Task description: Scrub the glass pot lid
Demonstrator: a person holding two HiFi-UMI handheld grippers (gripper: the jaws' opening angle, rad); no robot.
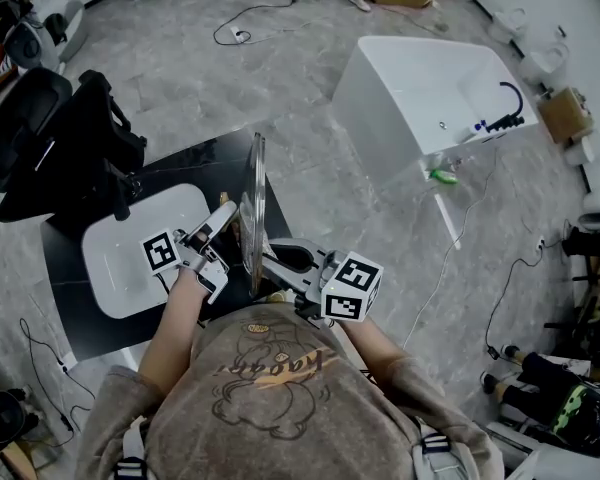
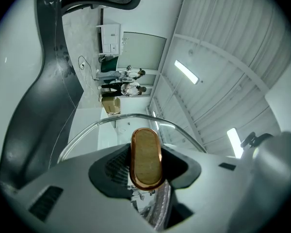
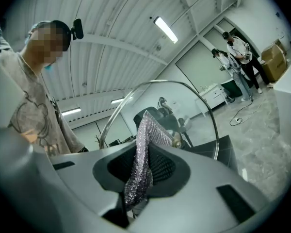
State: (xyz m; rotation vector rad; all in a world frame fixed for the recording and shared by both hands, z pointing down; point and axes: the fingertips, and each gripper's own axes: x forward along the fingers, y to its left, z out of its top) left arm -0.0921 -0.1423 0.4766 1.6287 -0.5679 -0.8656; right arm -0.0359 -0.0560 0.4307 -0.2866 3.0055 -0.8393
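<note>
Lid (image 1: pixel 255 193) stands on edge, knob (image 2: pixel 145 158) twd left tongs (image 1: pixel 228 226).

I can read almost nothing here. Nearest me, the person's shirt (image 1: pixel 270 373) carries one orange script word across a cartoon drawing, upside down from my side, and I can't make out its letters. The left cube (image 1: pixel 161 251) and right cube (image 1: pixel 352 288) show only black-and-white square codes.

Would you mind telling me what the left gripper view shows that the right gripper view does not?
Only the left gripper view: the left tongs clamped on the lid's wooden handle. Only the right gripper view: the right tongs pinching the silver scrubbing cloth, and the person's shirt. Both: the glass pot lid, the cloth, two bystanders, a cardboard box.
</note>
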